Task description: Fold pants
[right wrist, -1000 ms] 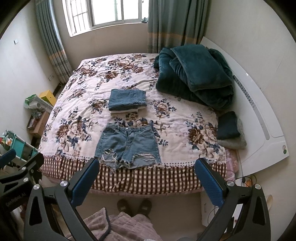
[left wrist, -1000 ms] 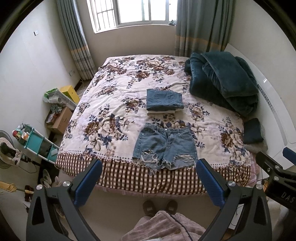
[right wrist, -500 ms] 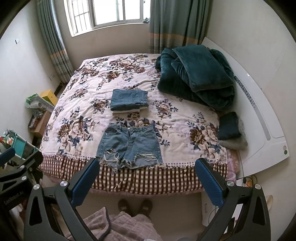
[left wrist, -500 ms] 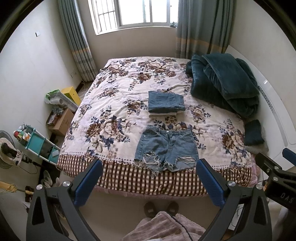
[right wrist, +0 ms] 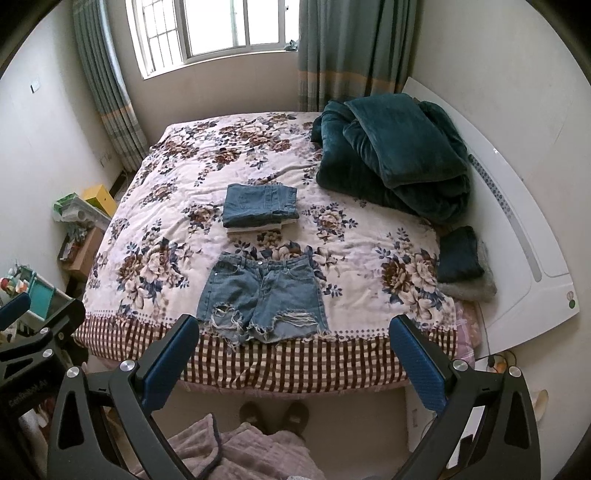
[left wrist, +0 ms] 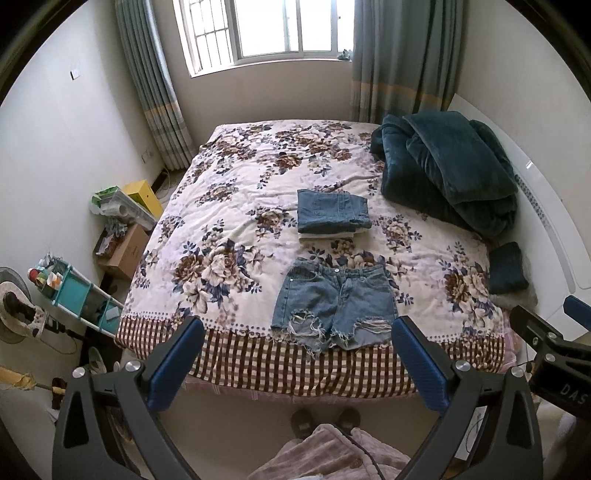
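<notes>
Two grippers, left gripper (left wrist: pixel 297 341) and right gripper (right wrist: pixel 291 339), are held wide and empty above flat denim shorts (left wrist: pixel 334 301) on the bed (left wrist: pixel 236 206); grasping is judged next.

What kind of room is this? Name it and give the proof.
A home bedroom, most likely. A bed with a floral cover fills the room, a curtained window sits behind it, and a teal blanket is heaped beside folded jeans and denim shorts.
</notes>
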Available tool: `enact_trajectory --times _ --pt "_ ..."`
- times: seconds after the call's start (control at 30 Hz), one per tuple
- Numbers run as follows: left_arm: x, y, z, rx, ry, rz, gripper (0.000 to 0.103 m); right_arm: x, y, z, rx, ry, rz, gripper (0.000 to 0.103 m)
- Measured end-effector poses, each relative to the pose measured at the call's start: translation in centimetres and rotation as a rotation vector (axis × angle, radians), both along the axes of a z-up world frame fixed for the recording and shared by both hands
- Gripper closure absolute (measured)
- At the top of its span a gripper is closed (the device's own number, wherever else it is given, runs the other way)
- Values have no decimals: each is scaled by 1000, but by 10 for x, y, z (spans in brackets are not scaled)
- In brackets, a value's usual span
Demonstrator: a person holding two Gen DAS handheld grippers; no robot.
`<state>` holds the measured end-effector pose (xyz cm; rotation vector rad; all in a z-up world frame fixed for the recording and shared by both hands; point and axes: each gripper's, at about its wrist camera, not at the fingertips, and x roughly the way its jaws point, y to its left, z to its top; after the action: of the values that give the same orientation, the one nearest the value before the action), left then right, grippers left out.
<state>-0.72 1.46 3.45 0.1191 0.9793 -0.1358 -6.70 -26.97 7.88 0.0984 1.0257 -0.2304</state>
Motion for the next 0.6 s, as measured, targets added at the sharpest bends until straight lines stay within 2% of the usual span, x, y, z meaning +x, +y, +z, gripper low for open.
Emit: enact_trajectory --times 0.43,0.6 --pt "7 -1 -1 -5 1 -7 0 4 4 -7 12 3 -22 0" --pt "20 -2 -16 -12 -2 1 0 10 8 -20 11 17 -51 0"
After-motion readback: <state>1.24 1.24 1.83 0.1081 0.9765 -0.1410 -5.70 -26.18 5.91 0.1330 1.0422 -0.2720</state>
